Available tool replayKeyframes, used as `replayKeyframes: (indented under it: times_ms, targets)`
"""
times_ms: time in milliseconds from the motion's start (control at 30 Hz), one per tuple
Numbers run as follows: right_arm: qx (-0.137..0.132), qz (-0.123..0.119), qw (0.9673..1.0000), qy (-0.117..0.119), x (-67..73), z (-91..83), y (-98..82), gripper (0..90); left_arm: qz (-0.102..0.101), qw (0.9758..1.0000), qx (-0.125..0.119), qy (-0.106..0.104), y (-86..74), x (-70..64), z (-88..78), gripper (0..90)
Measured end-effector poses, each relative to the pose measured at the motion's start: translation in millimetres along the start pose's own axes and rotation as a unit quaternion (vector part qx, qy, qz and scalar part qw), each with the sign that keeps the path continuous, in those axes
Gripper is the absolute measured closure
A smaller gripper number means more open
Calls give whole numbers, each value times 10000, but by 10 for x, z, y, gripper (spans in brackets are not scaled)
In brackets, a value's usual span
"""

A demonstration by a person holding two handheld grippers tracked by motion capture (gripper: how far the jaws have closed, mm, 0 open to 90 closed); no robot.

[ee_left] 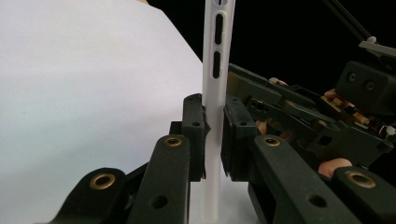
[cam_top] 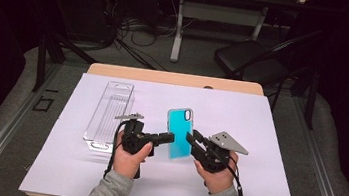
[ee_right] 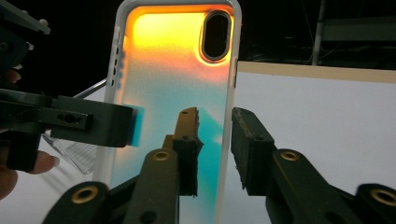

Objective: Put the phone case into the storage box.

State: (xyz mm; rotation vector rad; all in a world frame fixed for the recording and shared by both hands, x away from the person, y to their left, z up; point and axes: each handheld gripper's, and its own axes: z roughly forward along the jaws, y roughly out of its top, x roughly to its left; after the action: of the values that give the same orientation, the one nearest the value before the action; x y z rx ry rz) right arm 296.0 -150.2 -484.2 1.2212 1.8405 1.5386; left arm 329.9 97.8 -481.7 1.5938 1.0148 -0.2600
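While the left gripper [cam_top: 170,138] clamps the stiff, light phone case [cam_top: 180,133] (slick rim), the right gripper [cam_top: 191,137] stands released.

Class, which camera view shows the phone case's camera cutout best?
The right gripper view: the phone case faces it, its camera cutout large. The high view shows it tiny; the left gripper view shows the case's white edge.

High view: I look down from 6 o'clock, far.
Gripper views: close, facing inward; both share the phone case [ee_left: 215,93].
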Motion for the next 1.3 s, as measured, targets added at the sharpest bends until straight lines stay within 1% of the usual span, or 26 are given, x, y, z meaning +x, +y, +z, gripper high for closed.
replayKeyframes:
  times_ms: [100, 133, 200, 233, 267, 333, 367, 500, 567, 600, 633, 700, 733, 800, 833, 867, 900, 967, 1067, 1100, 1167, 1233, 1267, 1300]
  targets:
    - [-67, -22, 10000, 58, 5, -8, 14, 645, 21, 10000, -39, 15, 5, 11, -30, 814]
    - [-20, -6, 10000, 81, -1, -11, 27, 624, 56, 10000, -49, 22, 9, 16, -51, 814]
    - [-37, 4, 10000, 85, -9, -13, 33, 614, 76, 10000, -53, 35, 11, 19, -64, 814]
    - [-3, 86, 9999, 138, -24, -18, 52, 586, 92, 9999, -62, 38, 11, 21, -71, 814]
    - [-3, 86, 9999, 138, -24, -18, 52, 586, 120, 9999, -60, 47, 13, 26, -83, 814]
    - [36, 149, 9996, 222, -45, -20, 76, 568, 114, 9999, -92, 62, 15, 34, -108, 814]
    - [14, 194, 9995, 235, -51, -26, 90, 553, 140, 9998, -91, 53, 17, 42, -118, 814]
    - [63, 253, 9989, 378, -74, -31, 137, 501, 213, 9997, -117, 48, 19, 59, -172, 814]
    - [79, 258, 9987, 443, -85, -27, 154, 471, 250, 9996, -138, 4, 18, 69, -202, 814]
    - [154, 272, 9981, 522, -87, -14, 166, 457, 291, 9995, -143, -1, 20, 76, -220, 814]
    - [154, 272, 9981, 522, -87, -14, 166, 457, 307, 9994, -139, -10, 21, 79, -230, 814]
    - [228, 236, 9977, 602, -88, -3, 175, 441, 371, 9992, -115, -11, 24, 90, -260, 814]
    - [271, 215, 9975, 619, -84, 0, 178, 437, 367, 9992, -125, -23, 25, 87, -274, 814]
    - [369, 138, 9969, 679, -74, 15, 182, 429, 456, 9989, -108, -19, 32, 97, -303, 814]
    - [411, 109, 9965, 715, -67, 23, 182, 420, 469, 9988, -109, -22, 34, 98, -313, 814]
    - [428, 101, 9965, 717, -61, 29, 181, 421, 485, 9987, -129, -28, 38, 99, -330, 814]
    - [510, 54, 9957, 768, -57, 38, 181, 421, 495, 9987, -135, -33, 40, 101, -342, 814]
    - [610, 54, 9944, 857, -47, 43, 181, 413, 495, 9986, -158, -48, 43, 105, -370, 814]
    - [600, -40, 9945, 855, -36, 33, 181, 404, 602, 9980, -166, -76, 47, 110, -410, 814]
    - [606, -33, 9942, 886, -34, 27, 184, 402, 591, 9981, -174, -83, 46, 107, -417, 814]
    - [537, -59, 9945, 900, -28, 20, 188, 384, 649, 9977, -167, -88, 43, 106, -437, 814]
    - [565, -133, 9944, 885, -24, 10, 200, 371, 680, 9975, -171, -80, 38, 105, -454, 814]
    - [598, -145, 9940, 902, -24, 7, 203, 375, 687, 9974, -185, -90, 33, 105, -466, 814]
    - [664, -150, 9932, 948, -26, 5, 205, 407, 685, 9974, -192, -100, 31, 106, -471, 814]
